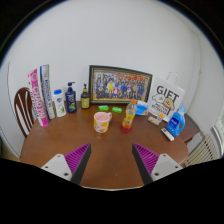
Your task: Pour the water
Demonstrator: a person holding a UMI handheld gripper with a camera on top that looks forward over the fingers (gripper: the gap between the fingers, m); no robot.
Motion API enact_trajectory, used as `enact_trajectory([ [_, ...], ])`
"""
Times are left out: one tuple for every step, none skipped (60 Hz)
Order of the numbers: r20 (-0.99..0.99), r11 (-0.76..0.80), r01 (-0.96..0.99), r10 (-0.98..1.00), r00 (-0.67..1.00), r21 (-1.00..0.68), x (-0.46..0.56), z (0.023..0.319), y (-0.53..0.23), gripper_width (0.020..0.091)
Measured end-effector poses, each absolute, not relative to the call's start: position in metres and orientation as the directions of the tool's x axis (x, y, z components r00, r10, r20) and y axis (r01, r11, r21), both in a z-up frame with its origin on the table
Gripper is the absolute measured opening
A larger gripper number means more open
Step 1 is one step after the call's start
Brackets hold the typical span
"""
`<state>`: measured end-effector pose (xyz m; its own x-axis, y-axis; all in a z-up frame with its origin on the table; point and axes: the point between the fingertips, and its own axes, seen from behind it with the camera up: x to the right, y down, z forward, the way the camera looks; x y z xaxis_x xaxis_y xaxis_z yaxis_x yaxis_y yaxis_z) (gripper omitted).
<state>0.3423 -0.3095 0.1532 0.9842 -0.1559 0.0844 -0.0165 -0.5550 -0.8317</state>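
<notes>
A pink cup [102,122] stands on the brown wooden table [110,150], well beyond my fingers. Just right of it stands an orange bottle [129,115] with a yellow cap. My gripper [112,160] is open, its two purple pads wide apart over the bare near part of the table, with nothing between them. One finger [72,161] shows at the left and the other finger [150,160] at the right.
Along the back wall stand a framed group photo [120,85], a dark pump bottle [71,97], a white bottle [59,102], a small dark bottle [85,96] and tall boxes [40,95]. A gift box [166,100] and blue bottle [176,122] sit right. A chair [22,108] is left.
</notes>
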Motion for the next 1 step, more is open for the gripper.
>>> enact_trajectory([
  [0.088,-0.551,-0.011,-0.153,0.984,-0.834,0.3419,0.1549,-0.3094,0.0854],
])
